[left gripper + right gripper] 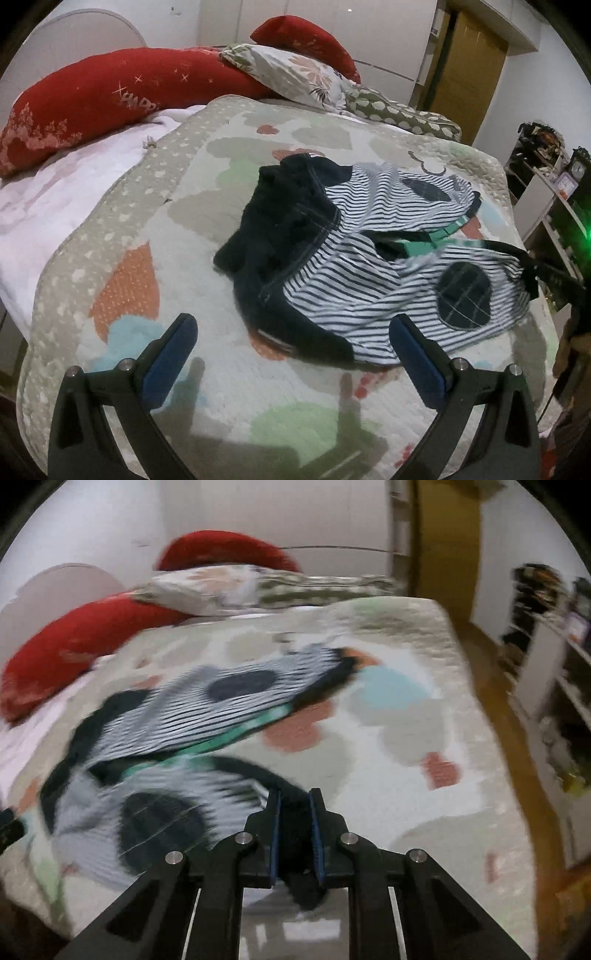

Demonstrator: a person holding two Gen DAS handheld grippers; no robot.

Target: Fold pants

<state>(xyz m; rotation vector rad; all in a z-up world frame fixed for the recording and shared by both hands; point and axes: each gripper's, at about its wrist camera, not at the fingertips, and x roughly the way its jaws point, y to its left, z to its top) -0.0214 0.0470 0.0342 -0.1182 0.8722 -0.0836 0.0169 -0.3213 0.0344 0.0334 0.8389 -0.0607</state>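
Striped navy-patched cotton pants (369,266): rumpled mid-quilt (110,221). Right gripper (295,805) clamped on dark cuff, dragging it straight; left gripper (291,332) spread, waiting.

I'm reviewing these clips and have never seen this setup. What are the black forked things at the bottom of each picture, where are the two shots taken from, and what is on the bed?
The black forks are hand-held tongs: a person carries one in each hand, and a wide-angle camera on each looks forward along its two fingers. One picture is from the left tongs, which stand wide open above the quilt and hold nothing. The other is from the right tongs, shut on a dark edge of the striped pants; that view is blurred. The pants, with dark oval patches and a dark waist part, lie crumpled and not yet folded on the bed. Behind them are red pillows and a floral pillow.
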